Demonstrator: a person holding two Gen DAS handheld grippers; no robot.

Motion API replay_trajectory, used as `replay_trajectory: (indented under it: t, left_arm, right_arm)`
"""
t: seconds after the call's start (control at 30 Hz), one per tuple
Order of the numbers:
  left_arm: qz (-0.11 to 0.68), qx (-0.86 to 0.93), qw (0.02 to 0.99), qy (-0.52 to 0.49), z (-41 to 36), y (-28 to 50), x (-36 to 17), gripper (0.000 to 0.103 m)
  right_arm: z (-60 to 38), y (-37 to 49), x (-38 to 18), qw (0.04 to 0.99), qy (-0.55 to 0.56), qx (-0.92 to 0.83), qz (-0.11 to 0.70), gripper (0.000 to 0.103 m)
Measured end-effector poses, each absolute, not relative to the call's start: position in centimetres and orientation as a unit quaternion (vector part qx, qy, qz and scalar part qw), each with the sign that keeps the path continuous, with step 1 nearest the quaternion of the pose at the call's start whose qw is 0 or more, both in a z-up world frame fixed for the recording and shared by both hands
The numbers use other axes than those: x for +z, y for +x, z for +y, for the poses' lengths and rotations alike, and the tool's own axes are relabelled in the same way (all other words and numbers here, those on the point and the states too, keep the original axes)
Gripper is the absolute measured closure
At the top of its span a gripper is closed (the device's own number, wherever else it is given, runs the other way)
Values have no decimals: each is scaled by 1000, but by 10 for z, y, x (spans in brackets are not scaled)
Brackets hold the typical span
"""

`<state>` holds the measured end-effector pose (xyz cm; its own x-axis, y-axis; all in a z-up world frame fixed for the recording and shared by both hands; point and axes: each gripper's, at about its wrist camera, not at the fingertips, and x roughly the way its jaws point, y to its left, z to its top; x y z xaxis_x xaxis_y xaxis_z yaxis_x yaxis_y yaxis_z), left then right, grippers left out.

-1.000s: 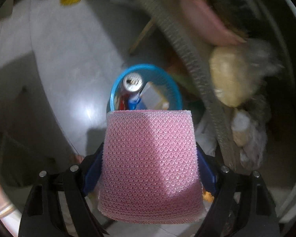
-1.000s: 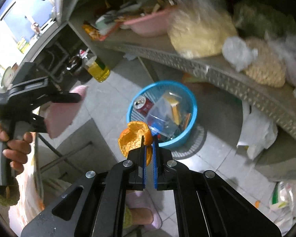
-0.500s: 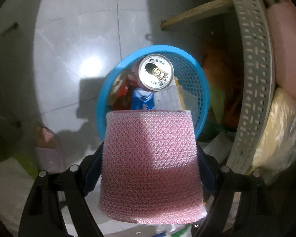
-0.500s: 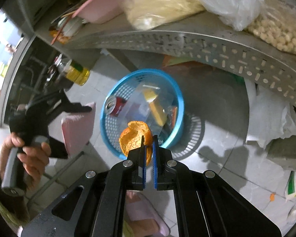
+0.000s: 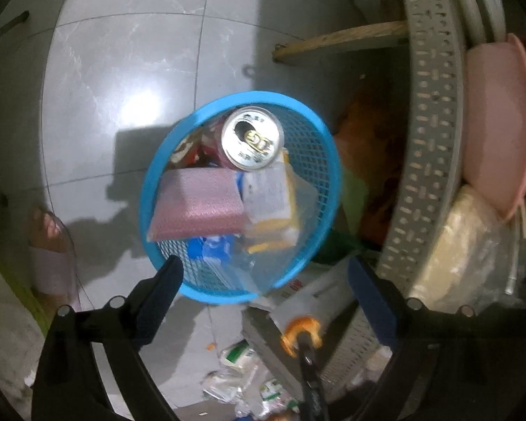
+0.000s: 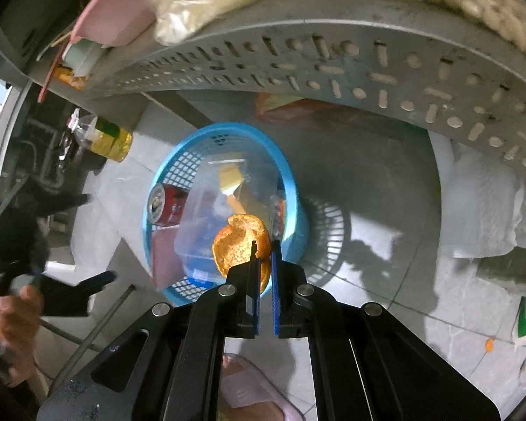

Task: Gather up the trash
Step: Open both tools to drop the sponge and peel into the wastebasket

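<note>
Right wrist: right tongs pinch orange peel; left tongs wide (can's print unreadable).

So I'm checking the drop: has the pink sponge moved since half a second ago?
Yes. The pink sponge has left the open left gripper and dropped into the blue basket, beside the can.

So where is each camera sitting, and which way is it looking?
Left wrist: on the open left gripper, looking down into the blue basket; its fingers and a slippered foot show.
Right wrist: on the right gripper pinching orange peel, looking down; the left hand shows.
Both see the basket, soda can and pink sponge.
</note>
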<state>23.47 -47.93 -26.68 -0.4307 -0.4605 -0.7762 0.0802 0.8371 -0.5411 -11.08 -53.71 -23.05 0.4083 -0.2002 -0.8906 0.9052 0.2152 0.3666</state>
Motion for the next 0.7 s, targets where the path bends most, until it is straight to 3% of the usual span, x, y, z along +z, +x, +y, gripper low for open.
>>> replay_trajectory:
  t: [0.33, 0.53, 0.7]
  left_arm:
    - [753, -354, 549, -78, -440, 238, -137, 11]
    - [657, -451, 604, -1, -366, 223, -46, 11]
    - [592, -489, 641, 26, -291, 204, -11, 10]
  right_arm:
    - [-551, -83, -239, 683, 480, -404, 375, 99]
    - [-553, -53, -232, 700, 466, -376, 388, 98]
    - [-559, -26, -244, 701, 462, -358, 408, 93]
